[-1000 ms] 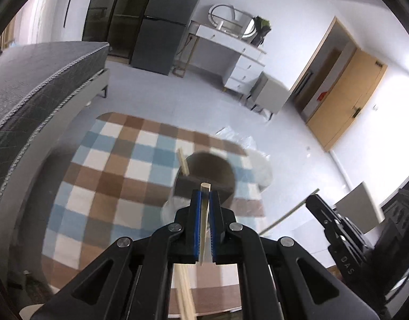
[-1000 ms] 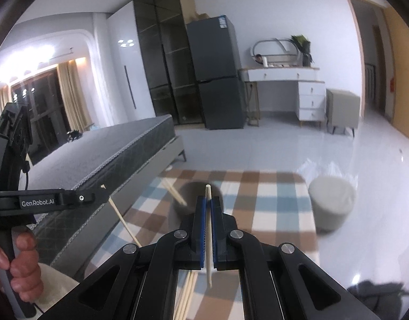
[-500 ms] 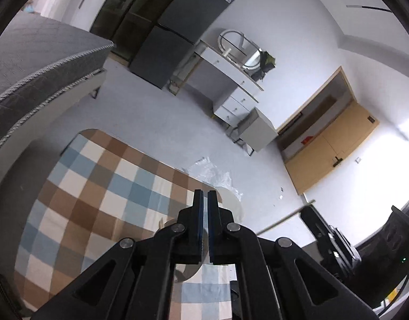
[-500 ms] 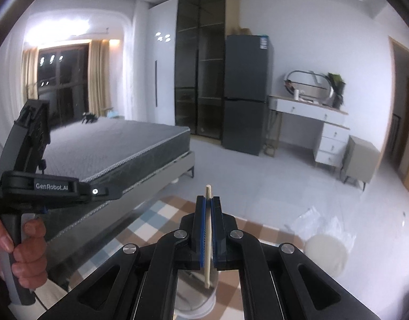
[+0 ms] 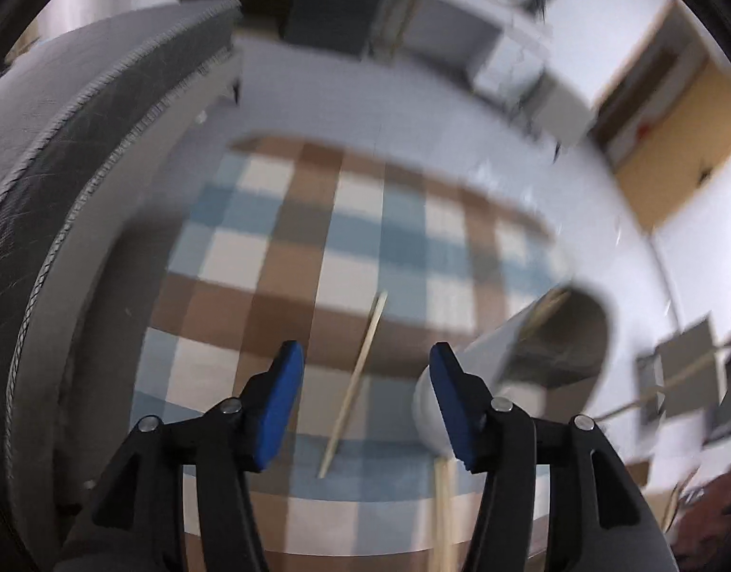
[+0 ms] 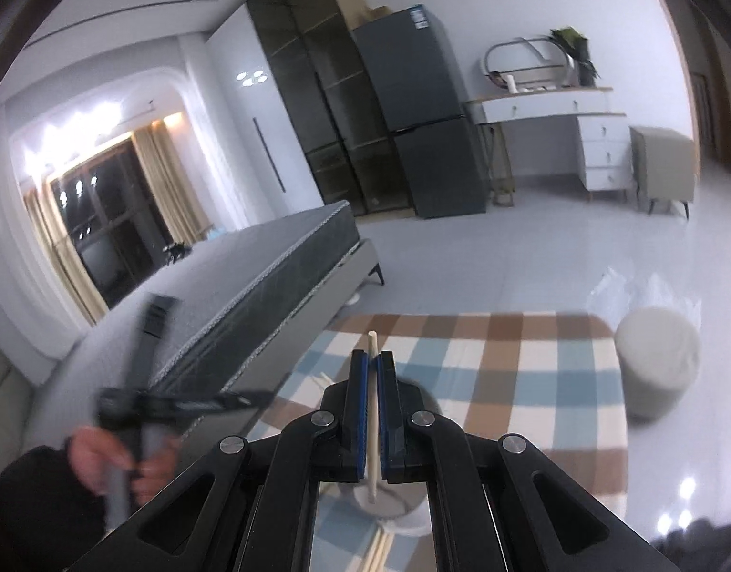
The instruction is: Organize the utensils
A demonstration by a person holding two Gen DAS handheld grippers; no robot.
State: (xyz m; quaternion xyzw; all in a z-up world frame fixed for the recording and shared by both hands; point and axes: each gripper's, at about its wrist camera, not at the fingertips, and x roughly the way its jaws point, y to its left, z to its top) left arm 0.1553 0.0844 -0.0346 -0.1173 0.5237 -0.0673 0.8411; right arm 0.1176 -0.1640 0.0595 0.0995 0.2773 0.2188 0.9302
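Your left gripper [image 5: 365, 372], black-armed with blue pads, hung with its jaws spread wide and nothing between them, above the checked blue, brown and white cloth [image 5: 289, 257]. On that cloth, in the gap between the two pads, lay a thin pale wooden chopstick [image 5: 355, 383], slanting from low near the cloth's front edge up and to the right. Just right of it, touching or hidden behind your right-hand pad, stood the white cylindrical holder with a dark inside [image 5: 532, 352], tilted in this blurred view, with a stick leaning in its mouth. Another pale stick [image 5: 444, 510] ran down below the holder at the cloth's front edge.

Your right gripper [image 6: 375, 381] was pinching a second pale chopstick [image 6: 373, 410] upright between pressed-together blue pads, its top poking above them and its lower end pointing down over the holder [image 6: 389, 510], which sat directly beneath the pads on the cloth [image 6: 508, 381]. Left of the cloth, your left hand [image 6: 112, 462] gripped the other tool's handle, blurred.
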